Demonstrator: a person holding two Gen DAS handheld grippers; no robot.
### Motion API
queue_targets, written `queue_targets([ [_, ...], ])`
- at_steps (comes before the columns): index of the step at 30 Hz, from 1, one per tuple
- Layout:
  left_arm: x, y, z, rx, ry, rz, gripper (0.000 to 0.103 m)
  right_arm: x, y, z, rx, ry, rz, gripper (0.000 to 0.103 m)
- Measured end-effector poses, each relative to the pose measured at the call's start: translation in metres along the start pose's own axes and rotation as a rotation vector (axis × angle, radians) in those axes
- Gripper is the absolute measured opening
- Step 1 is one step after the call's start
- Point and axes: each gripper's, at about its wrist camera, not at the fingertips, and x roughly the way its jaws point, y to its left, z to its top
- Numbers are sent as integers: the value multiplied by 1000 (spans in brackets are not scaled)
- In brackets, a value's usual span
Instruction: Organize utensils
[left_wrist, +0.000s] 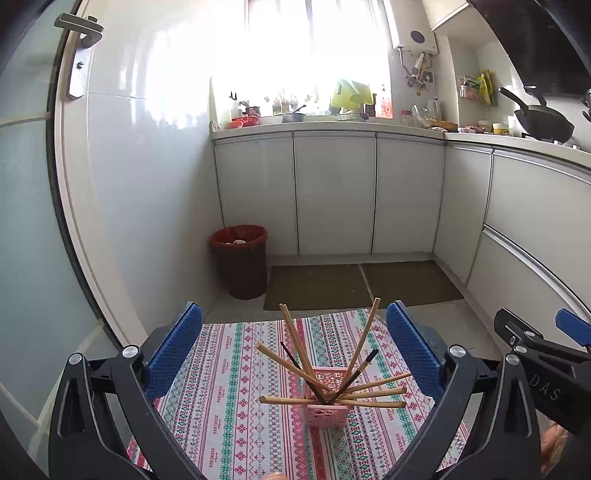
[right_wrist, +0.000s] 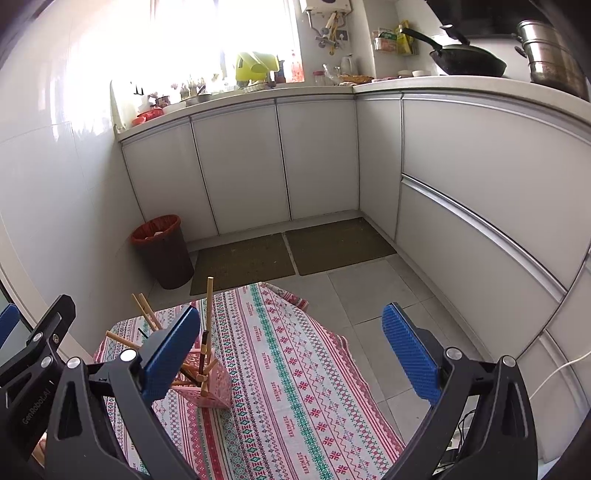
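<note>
In a white-cabinet kitchen we see one desk (left_wrist: 236, 406) under a patterned cloth. One pink holder (left_wrist: 325, 408) stands on it, with about ten chopsticks (left_wrist: 295, 341) fanned out. Both left tongs (left_wrist: 295, 354) and right tongs (right_wrist: 291, 354) gape wide, empty, above the holder.

A pink perforated square utensil holder (left_wrist: 327, 410) is standing upright on the patterned tablecloth (left_wrist: 236, 387) covering the table. Tan wooden chopsticks (left_wrist: 295, 341) and two dark chopsticks (left_wrist: 356, 374) are sitting in it, fanning outward at varied angles; several are leaning nearly flat over its rim, while one is rising steeply.
</note>
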Motion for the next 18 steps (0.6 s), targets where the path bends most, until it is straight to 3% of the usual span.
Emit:
queue_targets([
  [18, 7, -2, 1, 13, 14, 5, 96, 4, -1, -2, 3, 15, 6, 96],
])
